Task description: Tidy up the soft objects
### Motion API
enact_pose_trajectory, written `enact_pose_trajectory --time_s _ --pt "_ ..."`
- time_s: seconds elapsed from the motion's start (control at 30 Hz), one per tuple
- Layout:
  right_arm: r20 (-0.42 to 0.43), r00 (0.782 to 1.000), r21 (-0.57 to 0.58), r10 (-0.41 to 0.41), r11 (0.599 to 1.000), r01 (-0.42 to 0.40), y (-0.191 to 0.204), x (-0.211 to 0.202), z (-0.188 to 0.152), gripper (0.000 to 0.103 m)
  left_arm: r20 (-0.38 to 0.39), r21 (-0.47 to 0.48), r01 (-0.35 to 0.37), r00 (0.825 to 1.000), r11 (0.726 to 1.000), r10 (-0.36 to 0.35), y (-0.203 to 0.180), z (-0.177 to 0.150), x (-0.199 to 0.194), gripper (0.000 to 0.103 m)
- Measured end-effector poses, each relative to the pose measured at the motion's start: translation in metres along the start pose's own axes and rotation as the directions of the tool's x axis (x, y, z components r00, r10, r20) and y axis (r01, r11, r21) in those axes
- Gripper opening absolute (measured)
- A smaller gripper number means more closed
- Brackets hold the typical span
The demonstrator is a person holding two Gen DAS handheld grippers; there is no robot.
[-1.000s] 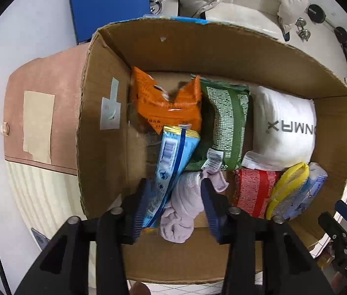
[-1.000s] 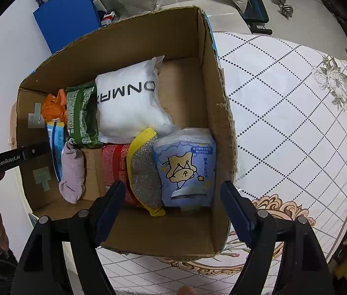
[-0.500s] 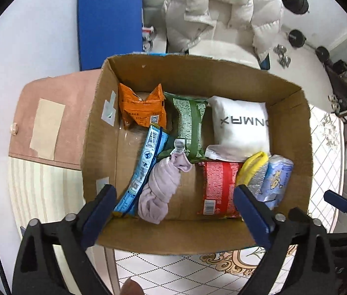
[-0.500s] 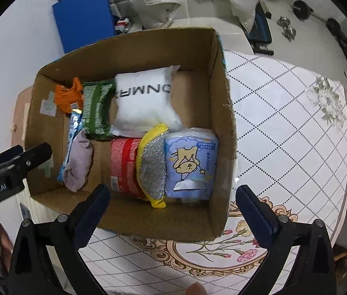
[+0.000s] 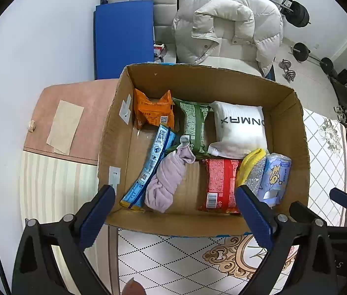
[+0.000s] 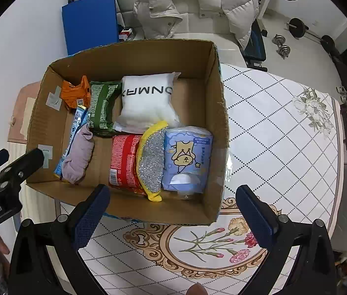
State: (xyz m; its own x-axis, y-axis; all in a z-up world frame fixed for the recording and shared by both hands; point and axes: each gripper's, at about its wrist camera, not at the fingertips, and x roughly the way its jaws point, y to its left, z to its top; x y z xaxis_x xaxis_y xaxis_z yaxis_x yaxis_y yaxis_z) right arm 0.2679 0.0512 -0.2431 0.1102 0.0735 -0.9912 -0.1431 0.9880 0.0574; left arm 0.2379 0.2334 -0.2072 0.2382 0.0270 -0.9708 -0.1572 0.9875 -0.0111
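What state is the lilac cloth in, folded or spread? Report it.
Neither: the lilac cloth is bunched and twisted into a roll, lying in the cardboard box between the blue packet and the red packet.

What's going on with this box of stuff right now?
A person holds two grippers above a cardboard box on a patterned table. Both the left gripper and right gripper are open and empty. The lilac cloth, tissue pack, scouring pad and snack bags lie inside.
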Motion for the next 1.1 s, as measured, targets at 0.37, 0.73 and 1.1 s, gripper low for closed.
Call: enact_pose_trajectory --time_s 0.37,0.73,1.1 --pt "0.133 0.991 0.009 0.008 1.000 -0.009 -0.010 -0.070 -0.029 0.103 0.143 0.013 -0.009 0.990 1.000 0.007 -0.013 -0.025 -0.081 0.100" --pt "0.315 0.949 -0.006 0.015 1.000 -0.013 -0.018 -0.191 -0.102 0.103 0.274 0.050 -0.020 0.962 0.999 0.005 -0.030 -0.082 -0.180 0.100" --pt "0.435 0.900 -0.023 0.009 1.000 0.001 -0.020 -0.271 -0.162 0.103 0.349 0.039 0.009 0.937 0.999 -0.022 -0.031 -0.126 -0.243 0.100"
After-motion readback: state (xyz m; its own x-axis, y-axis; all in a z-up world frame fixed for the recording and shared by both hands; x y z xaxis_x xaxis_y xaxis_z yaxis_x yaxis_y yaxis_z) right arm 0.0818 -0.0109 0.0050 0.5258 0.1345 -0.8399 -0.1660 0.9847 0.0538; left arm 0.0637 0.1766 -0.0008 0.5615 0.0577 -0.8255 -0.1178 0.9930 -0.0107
